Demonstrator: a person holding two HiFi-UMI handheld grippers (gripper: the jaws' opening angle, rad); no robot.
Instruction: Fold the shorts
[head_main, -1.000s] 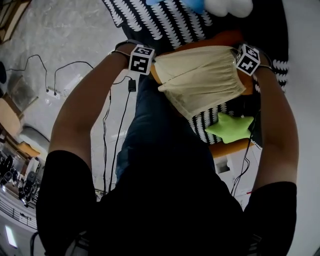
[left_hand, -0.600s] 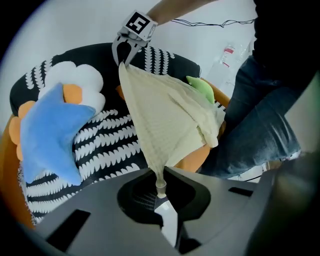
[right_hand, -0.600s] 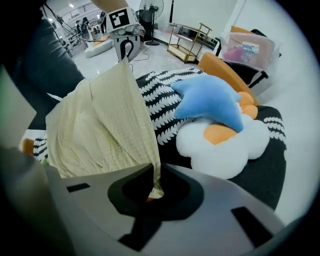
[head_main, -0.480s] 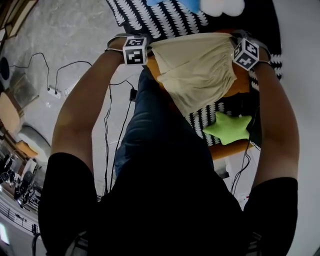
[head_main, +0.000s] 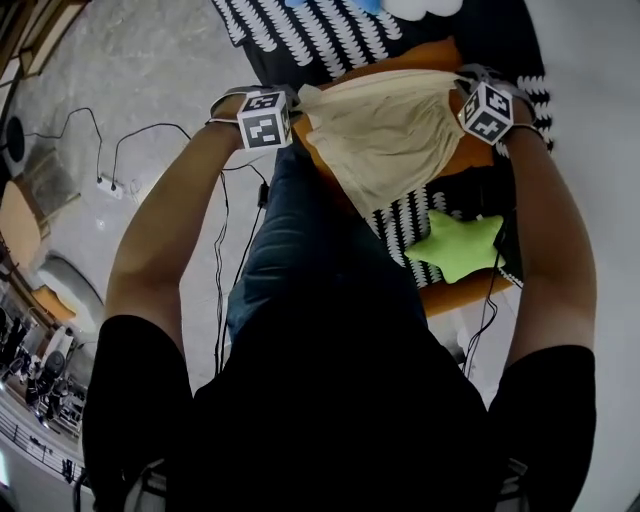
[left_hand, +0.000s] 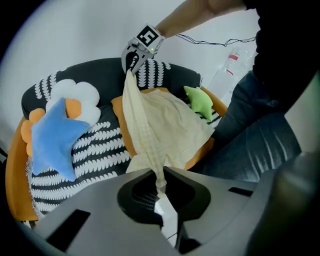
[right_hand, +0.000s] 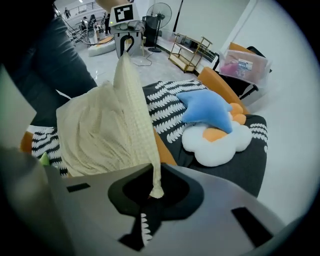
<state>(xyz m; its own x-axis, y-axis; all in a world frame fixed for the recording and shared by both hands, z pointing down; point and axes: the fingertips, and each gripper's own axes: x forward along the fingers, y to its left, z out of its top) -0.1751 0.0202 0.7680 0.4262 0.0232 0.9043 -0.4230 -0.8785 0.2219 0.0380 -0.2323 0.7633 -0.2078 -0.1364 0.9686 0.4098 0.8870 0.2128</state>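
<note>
While the shorts (head_main: 385, 140) hang spread between both grippers, the step in hand reads as spreading them out ahead of the fold.

Head view: left gripper (head_main: 296, 100) at one top corner, right gripper (head_main: 462, 92) at the other; cloth droops below both, over an orange cushion (head_main: 420, 58).

Left gripper view: jaws clamped tight on a bunched corner.

Right gripper view: jaws closed narrow on the opposite corner.

Next move, judged: carry one corner across to the other, keeping both pinches firm.

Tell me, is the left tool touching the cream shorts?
Touching. In the left gripper view, the left tool is shut on a bunched corner of the shorts.
</note>
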